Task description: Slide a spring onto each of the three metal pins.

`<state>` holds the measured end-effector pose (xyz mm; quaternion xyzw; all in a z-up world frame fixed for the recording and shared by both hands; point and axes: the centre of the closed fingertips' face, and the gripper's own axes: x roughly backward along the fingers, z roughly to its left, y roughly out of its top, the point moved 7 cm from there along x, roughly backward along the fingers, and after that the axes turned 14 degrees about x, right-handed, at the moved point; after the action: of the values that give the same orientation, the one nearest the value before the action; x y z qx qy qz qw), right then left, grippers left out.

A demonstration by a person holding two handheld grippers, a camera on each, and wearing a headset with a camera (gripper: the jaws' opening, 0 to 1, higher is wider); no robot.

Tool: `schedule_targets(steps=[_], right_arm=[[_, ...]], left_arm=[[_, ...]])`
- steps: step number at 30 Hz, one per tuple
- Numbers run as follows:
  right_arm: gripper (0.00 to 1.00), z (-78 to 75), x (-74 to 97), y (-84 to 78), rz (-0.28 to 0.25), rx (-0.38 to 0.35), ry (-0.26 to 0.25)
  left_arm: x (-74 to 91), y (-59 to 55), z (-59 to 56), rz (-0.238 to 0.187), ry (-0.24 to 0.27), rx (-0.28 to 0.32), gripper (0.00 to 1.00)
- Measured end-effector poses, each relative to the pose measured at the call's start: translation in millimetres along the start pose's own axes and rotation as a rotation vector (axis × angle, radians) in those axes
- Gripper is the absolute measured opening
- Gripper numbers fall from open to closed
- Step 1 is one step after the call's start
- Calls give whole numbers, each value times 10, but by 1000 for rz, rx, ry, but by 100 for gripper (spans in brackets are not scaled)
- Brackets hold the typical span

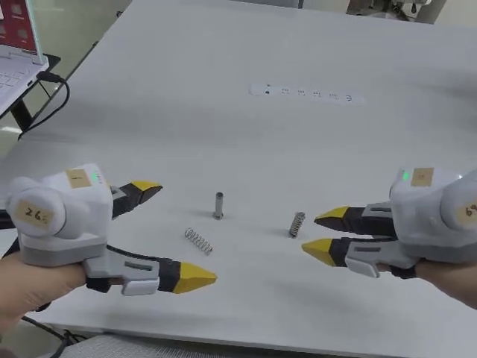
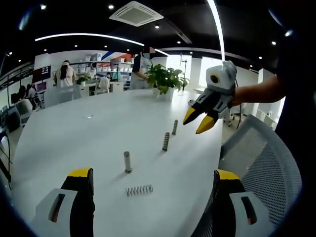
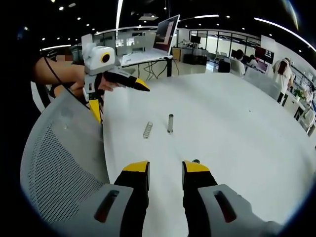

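A bare metal pin [image 1: 218, 205] [image 2: 127, 161] [image 3: 170, 123] stands upright on the white table [image 1: 246, 142]. A loose spring [image 1: 198, 240] [image 2: 139, 189] [image 3: 147, 129] lies just in front of it. To the right stands a second pin with a spring on it [image 1: 297, 224] [image 2: 166, 141]. Beyond that, another small upright piece [image 2: 174, 127] is too small to make out. My left gripper [image 1: 175, 231] [image 2: 148, 180] is open wide and empty, left of the loose spring. My right gripper [image 1: 322, 233] [image 3: 165, 170] is open with a narrow gap, its tips just right of the sprung pin.
A laptop [image 1: 15, 45] and its cable [image 1: 52, 97] sit at the far left edge. A socket strip [image 1: 305, 93] is set into the table's middle. A grey mesh chair [image 2: 256, 163] [image 3: 64, 163] is close behind the near edge. A plant [image 2: 165, 79] and people are far off.
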<state>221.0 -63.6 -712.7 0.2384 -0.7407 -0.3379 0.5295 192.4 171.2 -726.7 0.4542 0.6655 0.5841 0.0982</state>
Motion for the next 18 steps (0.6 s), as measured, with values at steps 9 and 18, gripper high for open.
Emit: schedule_targets(steps=[9, 18], right_arm=[[24, -7, -253, 290, -20, 37, 33], [22, 29, -532, 454, -20, 61, 75]], left_arm=[[50, -36, 64, 4, -2, 6, 98], [98, -54, 131, 5, 4, 9, 98]])
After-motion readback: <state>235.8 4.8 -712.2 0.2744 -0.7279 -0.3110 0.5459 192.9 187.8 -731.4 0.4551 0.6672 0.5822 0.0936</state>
